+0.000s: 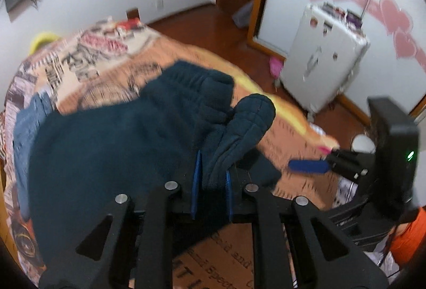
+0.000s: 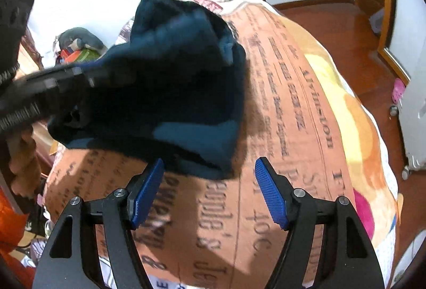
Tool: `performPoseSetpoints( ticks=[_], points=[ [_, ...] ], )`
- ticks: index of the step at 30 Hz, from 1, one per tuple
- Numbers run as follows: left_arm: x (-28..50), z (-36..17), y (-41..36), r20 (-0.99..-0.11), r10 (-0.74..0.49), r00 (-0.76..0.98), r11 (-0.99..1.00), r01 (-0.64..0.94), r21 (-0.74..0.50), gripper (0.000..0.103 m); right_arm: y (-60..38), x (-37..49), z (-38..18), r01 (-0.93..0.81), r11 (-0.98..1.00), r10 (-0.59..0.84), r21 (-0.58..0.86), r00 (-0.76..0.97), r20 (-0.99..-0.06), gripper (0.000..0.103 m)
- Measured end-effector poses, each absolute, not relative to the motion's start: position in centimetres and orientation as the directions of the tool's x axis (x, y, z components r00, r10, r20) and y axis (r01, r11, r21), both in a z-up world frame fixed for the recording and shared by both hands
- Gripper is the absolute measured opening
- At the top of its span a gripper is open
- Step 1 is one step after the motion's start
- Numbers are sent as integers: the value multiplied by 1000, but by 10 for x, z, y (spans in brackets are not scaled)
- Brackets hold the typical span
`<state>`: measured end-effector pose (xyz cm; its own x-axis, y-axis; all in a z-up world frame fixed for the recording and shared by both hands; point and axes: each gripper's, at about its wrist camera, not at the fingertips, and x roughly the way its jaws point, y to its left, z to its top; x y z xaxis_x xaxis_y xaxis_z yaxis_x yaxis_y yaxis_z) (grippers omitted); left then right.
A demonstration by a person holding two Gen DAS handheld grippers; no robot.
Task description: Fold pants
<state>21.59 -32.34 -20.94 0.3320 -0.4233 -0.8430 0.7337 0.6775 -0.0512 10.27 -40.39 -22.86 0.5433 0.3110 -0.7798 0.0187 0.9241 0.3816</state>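
Note:
Dark teal fleece pants (image 1: 114, 145) lie bunched on the bed, their elastic waistband toward the far side. My left gripper (image 1: 212, 177) is shut on a fold of the pants and holds it up off the bed. In the right wrist view the pants (image 2: 181, 92) hang lifted above the blanket, with the left gripper (image 2: 80, 76) blurred at the left, gripping them. My right gripper (image 2: 209, 177) is open and empty, just below the hanging edge of the pants. It also shows in the left wrist view (image 1: 310, 165) at the right.
The bed is covered by an orange newspaper-print blanket (image 2: 287, 129). A blue garment (image 1: 29, 126) lies at the bed's left. A white suitcase (image 1: 323, 54) stands on the wooden floor (image 1: 210, 23) by a mirrored door. Clutter sits beside the bed (image 2: 77, 49).

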Motion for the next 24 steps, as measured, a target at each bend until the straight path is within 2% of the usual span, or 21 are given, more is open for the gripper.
performPoseSetpoints(
  ticks=[3,5,6,8,9,10,14,19,24],
  points=[
    [207,-209,-324,-850,-399,345,672,740,-16,18,-405,99,-229,25,921,316,389,534,-784,68],
    [203,-205,-320,-852,-390,350,667,745,1,22,-404,94,-227,24,920,317,390,537,-782,68],
    [200,-203,-318,-855,-393,338,663,749,-8,29,-403,92,-226,22,919,320,393,540,-779,68],
    [198,-198,-311,-854,-424,300,656,753,-61,57,-402,93,-224,19,917,325,399,546,-773,68],
    [196,-194,-306,-847,-446,289,658,747,-92,84,-402,97,-225,18,916,326,400,547,-771,68],
    [196,-190,-302,-835,-460,303,669,737,-101,93,-401,97,-225,14,916,328,402,550,-768,68],
    [196,-164,-277,-785,-456,419,704,709,-30,93,-398,102,-222,-1,913,340,409,558,-757,68],
    [237,-144,-241,-745,-334,578,791,601,112,93,-388,108,-221,-26,908,358,418,563,-744,68],
    [311,-155,-206,-758,-212,617,850,499,168,93,-381,126,-233,-31,900,383,435,534,-754,68]
  ],
)
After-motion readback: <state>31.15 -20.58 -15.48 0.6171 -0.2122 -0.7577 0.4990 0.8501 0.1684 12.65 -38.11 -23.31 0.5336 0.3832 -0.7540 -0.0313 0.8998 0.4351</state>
